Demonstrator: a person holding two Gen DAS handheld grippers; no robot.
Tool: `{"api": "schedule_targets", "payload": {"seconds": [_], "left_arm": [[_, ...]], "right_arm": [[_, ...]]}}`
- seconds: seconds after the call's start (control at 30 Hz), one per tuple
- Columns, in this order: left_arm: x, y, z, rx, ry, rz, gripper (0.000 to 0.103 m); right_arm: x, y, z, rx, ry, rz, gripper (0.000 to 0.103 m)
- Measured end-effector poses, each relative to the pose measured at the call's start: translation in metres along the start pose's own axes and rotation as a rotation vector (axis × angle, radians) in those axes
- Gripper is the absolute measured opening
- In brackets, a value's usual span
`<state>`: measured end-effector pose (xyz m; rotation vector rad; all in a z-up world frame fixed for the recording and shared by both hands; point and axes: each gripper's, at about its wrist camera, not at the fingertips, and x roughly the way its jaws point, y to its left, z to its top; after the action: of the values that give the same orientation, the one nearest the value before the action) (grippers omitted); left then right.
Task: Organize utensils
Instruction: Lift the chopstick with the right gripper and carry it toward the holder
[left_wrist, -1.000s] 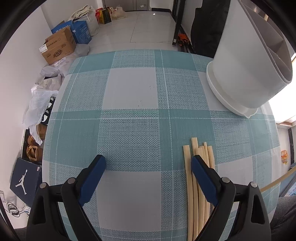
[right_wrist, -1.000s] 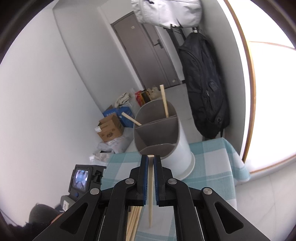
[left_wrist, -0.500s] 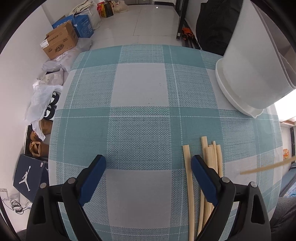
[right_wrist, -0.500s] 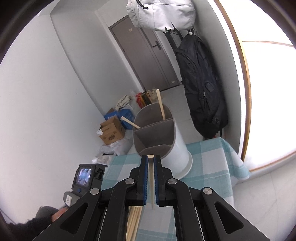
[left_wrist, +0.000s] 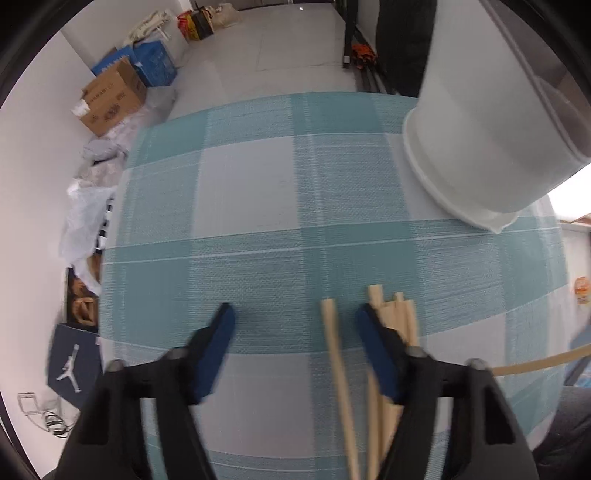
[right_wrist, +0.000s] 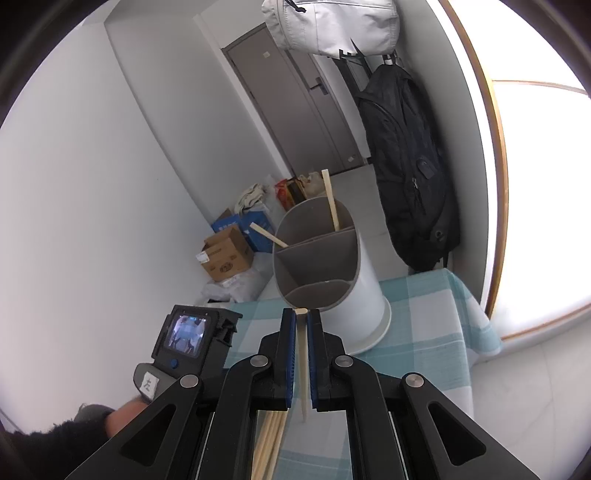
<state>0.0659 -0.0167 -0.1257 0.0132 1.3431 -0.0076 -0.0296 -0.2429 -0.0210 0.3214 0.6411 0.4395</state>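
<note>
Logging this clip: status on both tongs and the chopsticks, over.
Right tongs shut on one chopstick. Left tongs closing around a loose chopstick, pads not touching. Holder has two sticks; path clear.

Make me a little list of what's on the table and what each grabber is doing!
table cover: blue and white checked cloth
holder: white tub with three grey sections, standing on the cloth
in the holder: two chopsticks, both in the far section
loose chopsticks: a bunch lying flat on the cloth
left gripper: pointing down over the cloth, jaws closing around one loose chopstick, pads not touching it yet
right gripper: shut on one chopstick, facing the tub
</note>
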Motion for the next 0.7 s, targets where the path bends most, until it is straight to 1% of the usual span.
{"api": "schedule_targets", "payload": {"seconds": [0.03,0.07,0.1,0.2,0.23,0.33,0.4,0.47,0.53,0.57,0.63,0.7], "left_arm": [[0.0,-0.001,0.001,-0.002,0.002,-0.018,0.036],[-0.001,-0.003,0.001,0.0,0.001,-0.038,0.028],[0.0,-0.005,0.002,0.009,-0.002,-0.043,0.026],[0.0,-0.001,0.001,-0.007,-0.019,-0.059,0.012],[0.001,0.004,0.0,-0.024,-0.026,-0.073,0.004],[0.0,0.02,-0.001,-0.075,-0.042,-0.139,0.002],[-0.002,0.024,-0.002,-0.087,-0.065,-0.15,0.002],[-0.008,0.027,-0.004,-0.099,-0.108,-0.158,0.002],[-0.022,0.035,-0.008,-0.131,-0.174,-0.193,0.002],[-0.028,0.036,-0.008,-0.137,-0.2,-0.194,0.002],[-0.048,0.042,-0.013,-0.152,-0.296,-0.212,0.002],[-0.065,0.043,-0.02,-0.163,-0.361,-0.233,0.002]], "right_arm": [[0.0,0.0,0.0,0.002,0.001,0.002,0.005],[0.0,0.0,0.0,0.001,0.0,0.002,0.005],[0.0,0.001,0.0,-0.003,-0.002,-0.001,0.005],[0.0,0.002,0.0,-0.005,-0.001,-0.002,0.005],[0.0,0.002,0.0,-0.007,-0.002,-0.002,0.005],[0.001,0.004,0.0,-0.011,-0.004,-0.002,0.005],[0.001,0.005,-0.001,-0.017,-0.007,-0.007,0.005],[0.001,0.006,-0.001,-0.022,-0.011,-0.01,0.005],[0.0,0.007,-0.002,-0.03,-0.013,-0.013,0.005],[-0.001,0.008,-0.003,-0.036,-0.015,-0.014,0.005],[-0.001,0.011,-0.003,-0.047,-0.018,-0.016,0.005],[-0.003,0.015,-0.005,-0.063,-0.028,-0.03,0.005]]}}
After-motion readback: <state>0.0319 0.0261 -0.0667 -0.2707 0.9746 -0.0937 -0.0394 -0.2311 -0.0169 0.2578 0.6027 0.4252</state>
